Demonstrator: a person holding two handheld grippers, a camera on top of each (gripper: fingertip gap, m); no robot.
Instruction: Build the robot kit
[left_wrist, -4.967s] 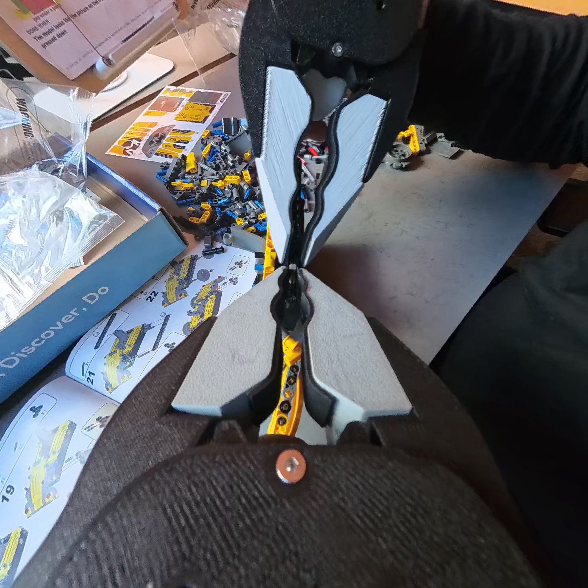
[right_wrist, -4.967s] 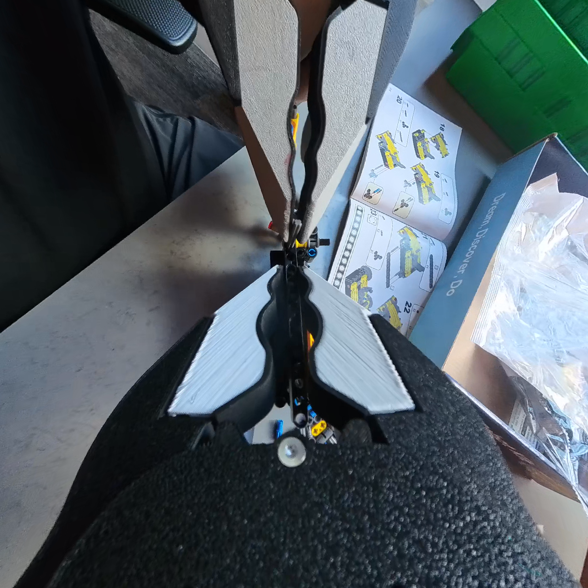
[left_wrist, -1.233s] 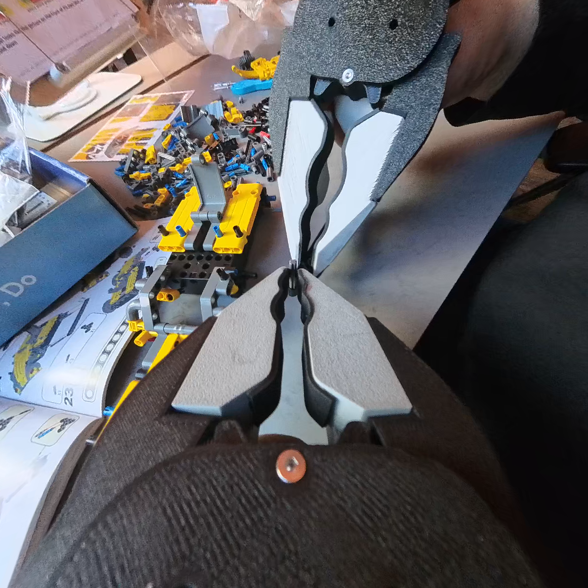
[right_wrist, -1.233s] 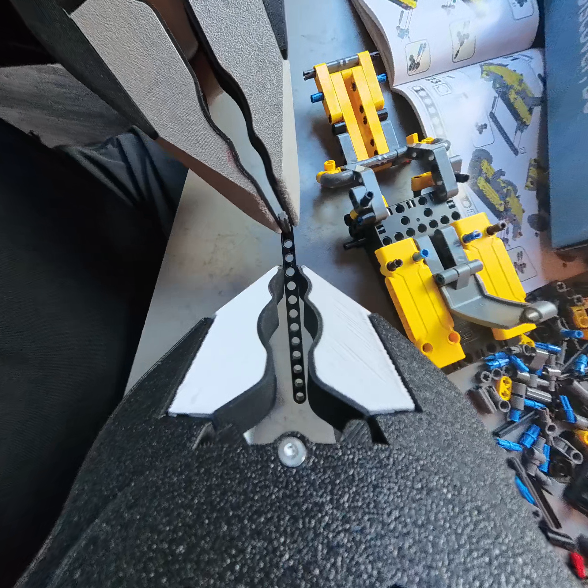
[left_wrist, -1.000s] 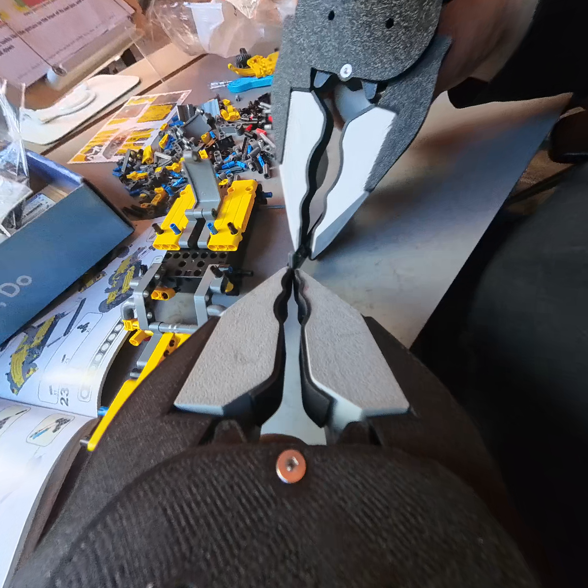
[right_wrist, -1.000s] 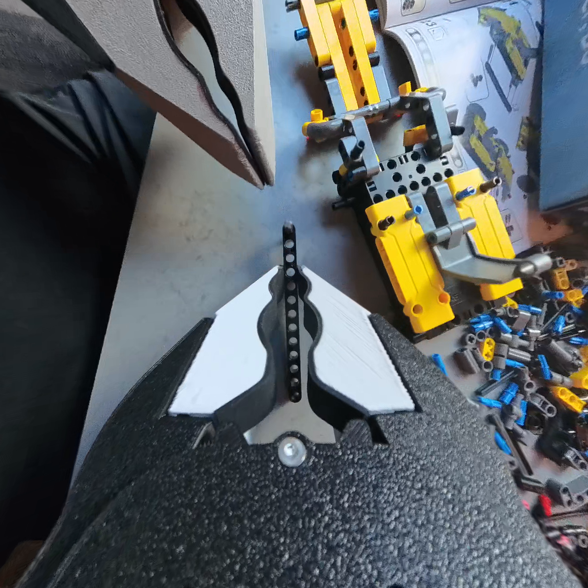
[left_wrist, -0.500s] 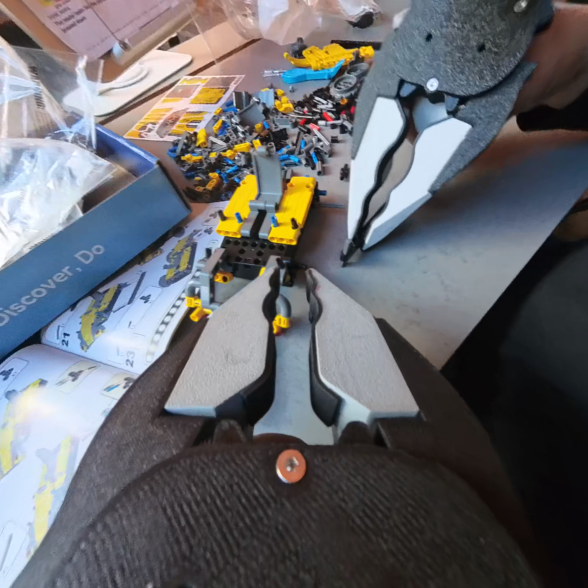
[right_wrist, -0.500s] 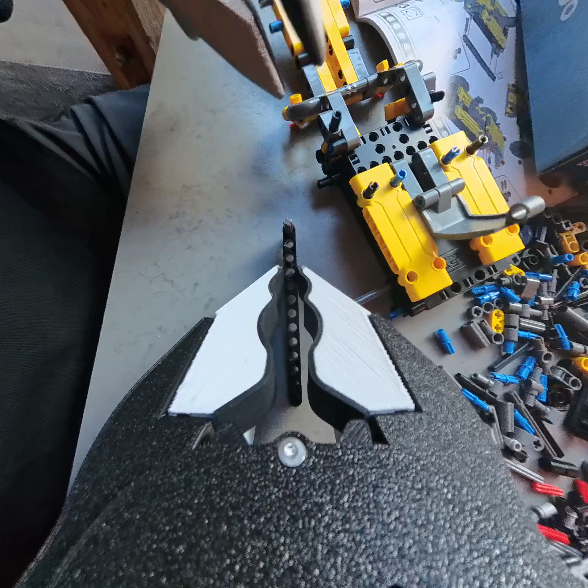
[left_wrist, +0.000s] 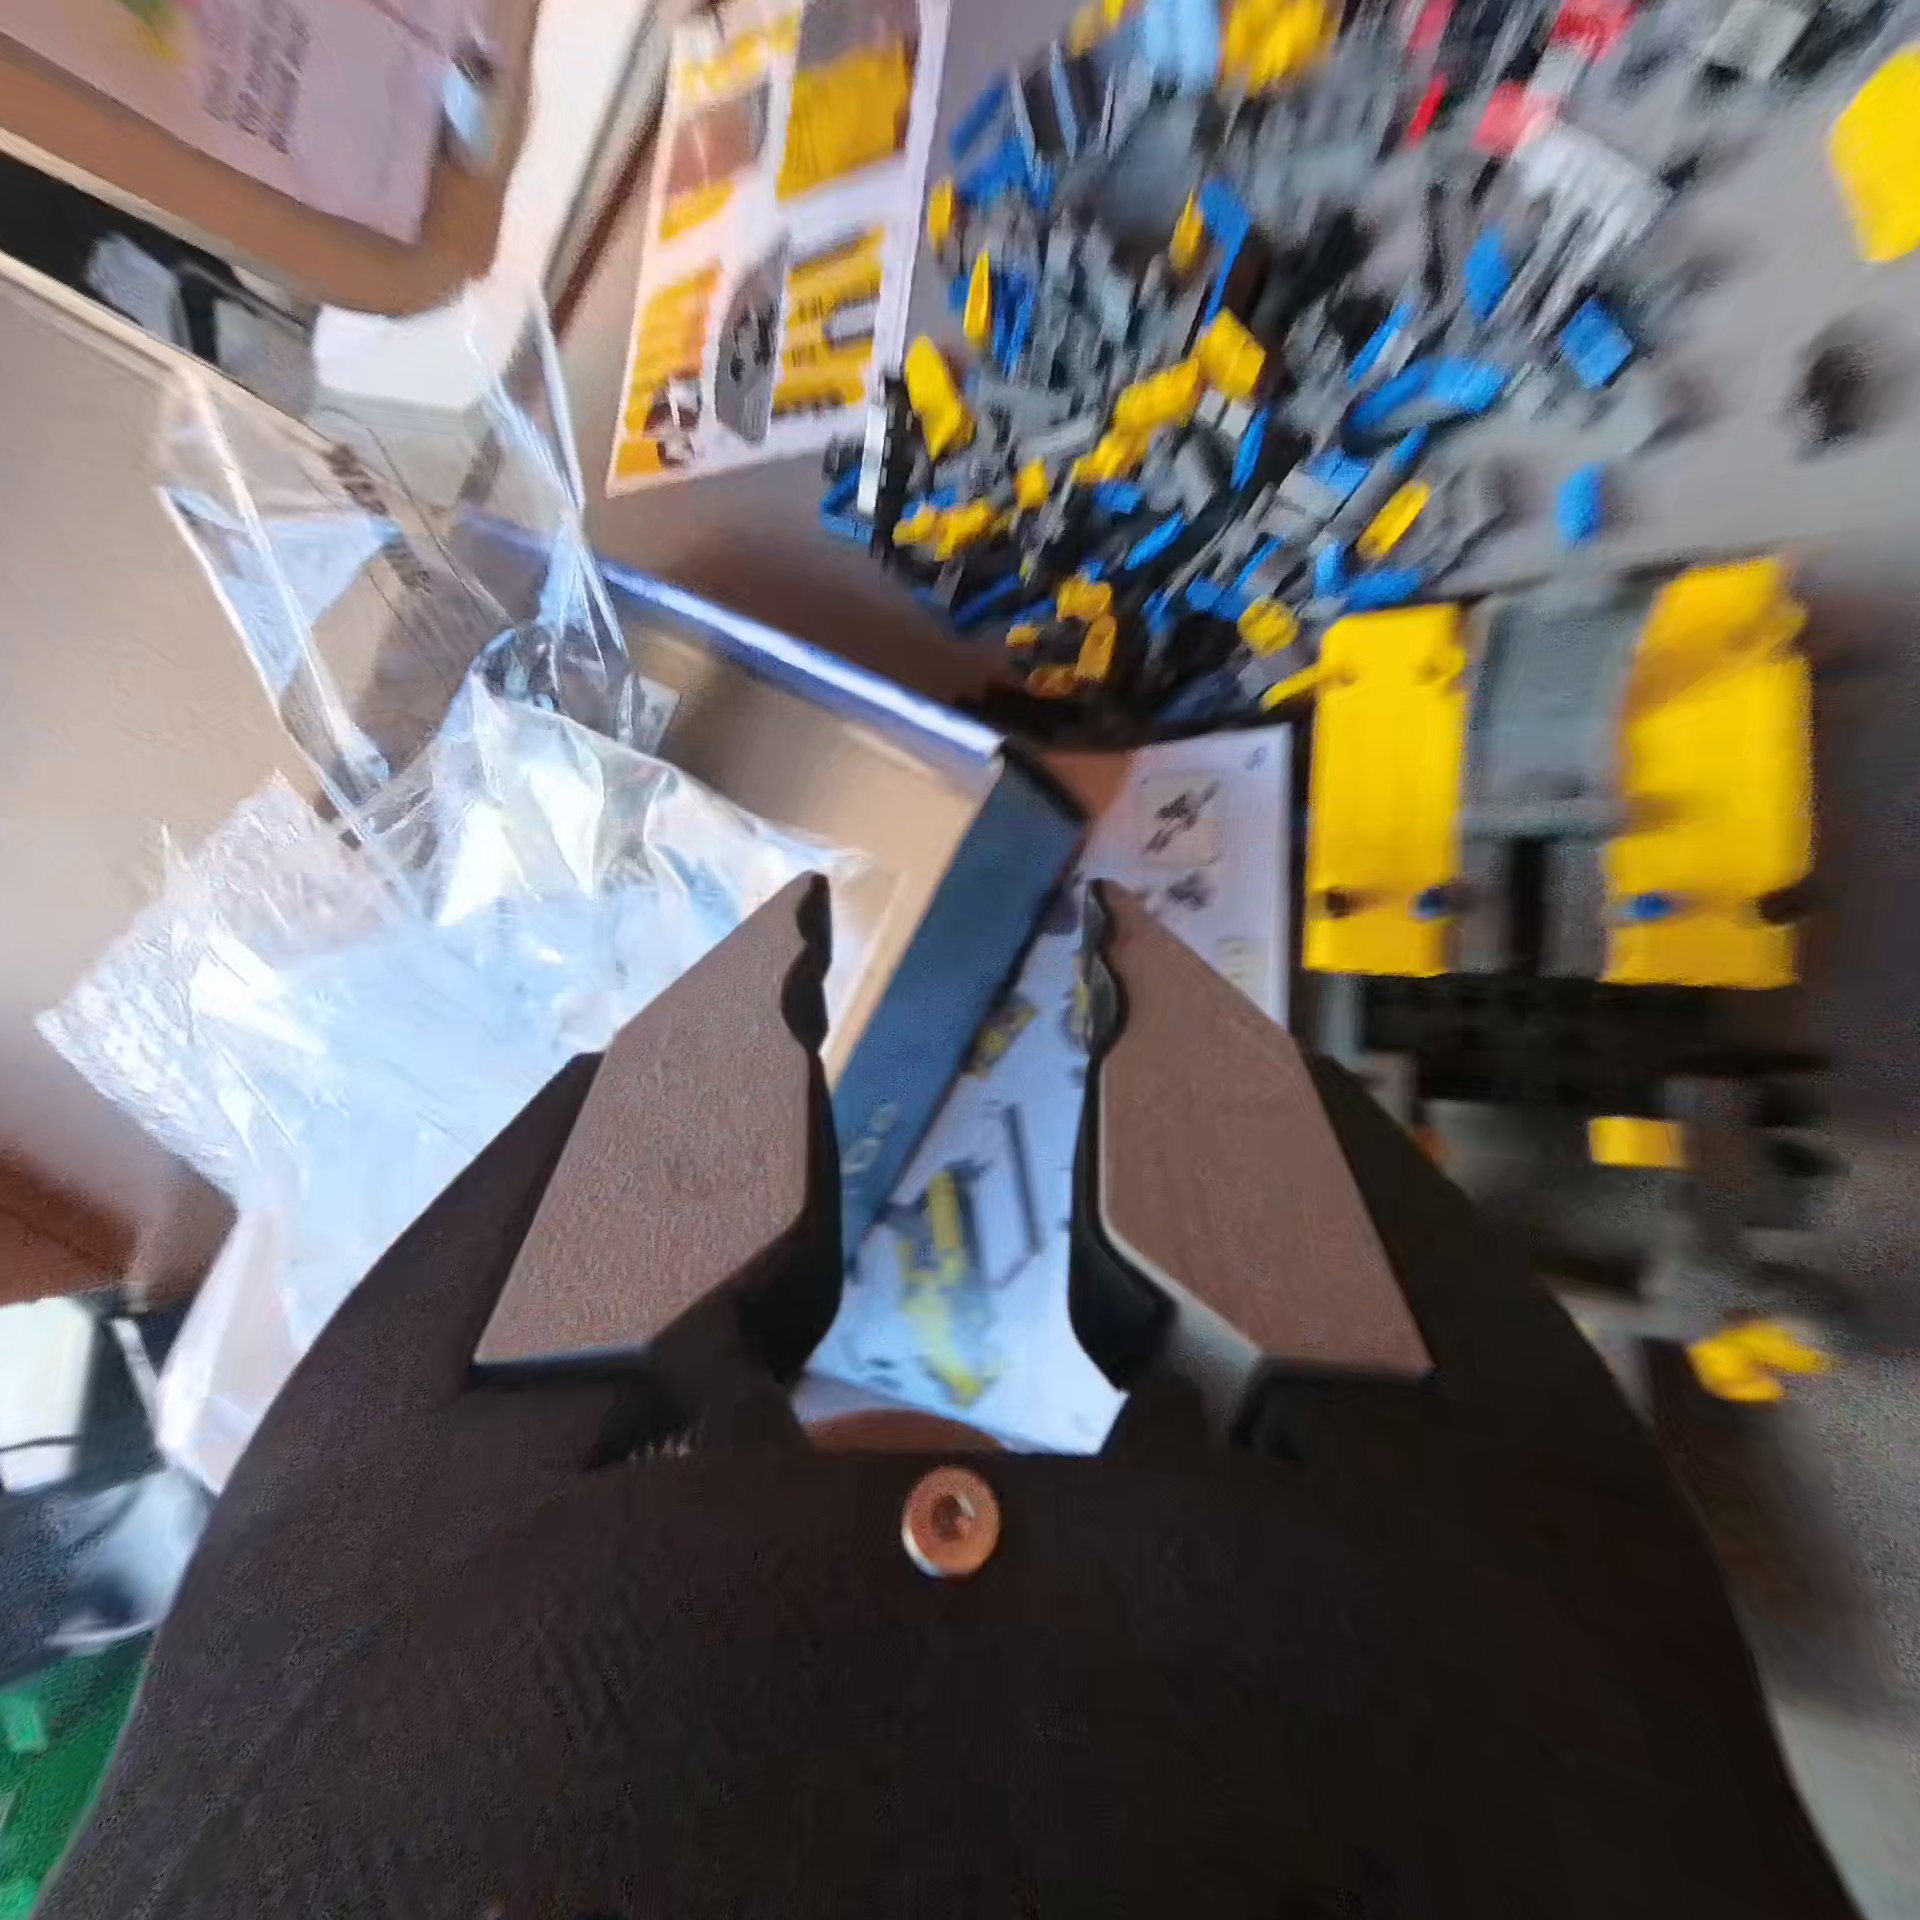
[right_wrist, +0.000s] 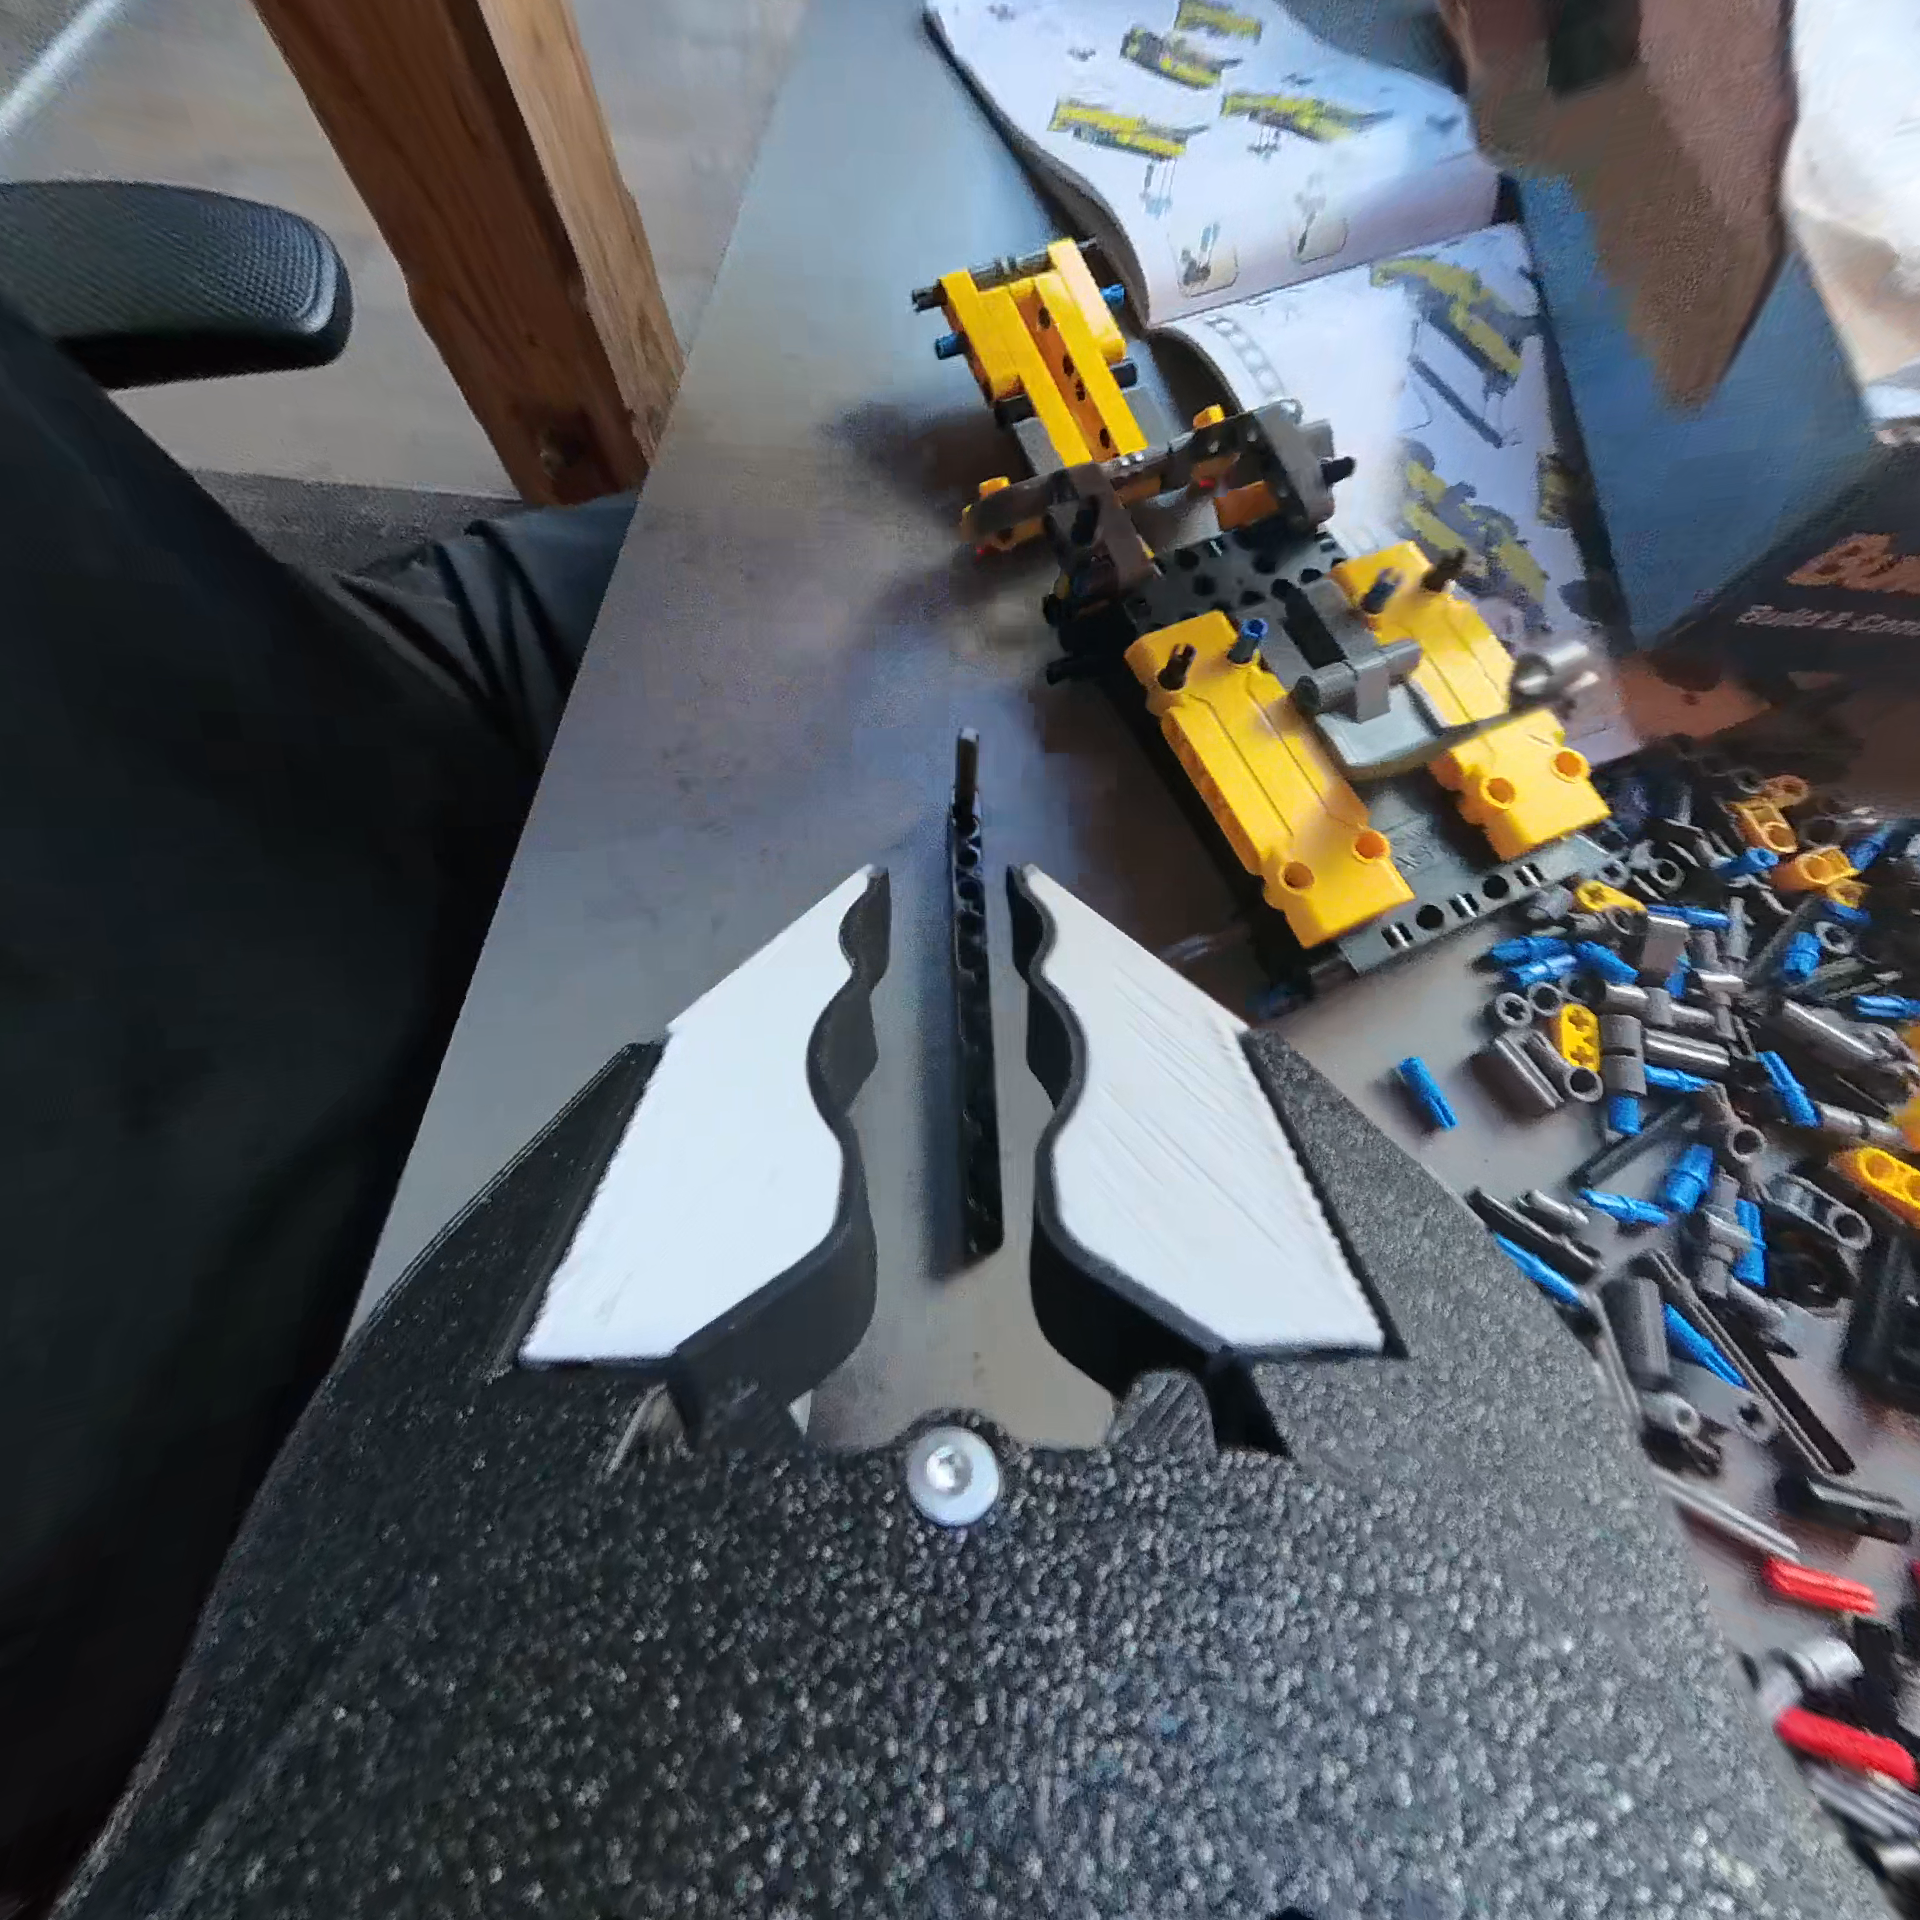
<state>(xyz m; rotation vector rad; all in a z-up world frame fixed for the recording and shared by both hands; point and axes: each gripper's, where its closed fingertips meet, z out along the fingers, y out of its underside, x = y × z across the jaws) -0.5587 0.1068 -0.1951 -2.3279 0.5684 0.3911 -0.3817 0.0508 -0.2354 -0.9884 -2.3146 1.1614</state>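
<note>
My right gripper (right_wrist: 948, 883) has its two white-faced fingers parted a little, and the long black perforated plastic beam (right_wrist: 974, 997) sits in the gap between them, its far end poking out past the tips over the grey bench (right_wrist: 748, 665). I see clear space on both sides of the beam, so the fingers do not clamp it; whether it lies on the bench or leans on one pad, I cannot tell. Just right of it stands the half-built yellow and dark grey brick vehicle (right_wrist: 1278, 665), near but apart from the beam. Beyond that the open illustrated instruction booklet (right_wrist: 1351, 197) lies flat, and to the right spreads a loose heap of small blue, grey, black and yellow connector pieces (right_wrist: 1704, 1039).

My left gripper (left_wrist: 956, 904) is spread wide with nothing between its brown-faced fingers (this view is badly smeared). It hangs over the edge of the blue cardboard box (left_wrist: 966, 935), beside the crumpled clear plastic bags (left_wrist: 395, 935) inside it. The booklet (left_wrist: 1195, 831) shows through the gap, and the yellow vehicle panels (left_wrist: 1548, 790) sit to the right.
</note>
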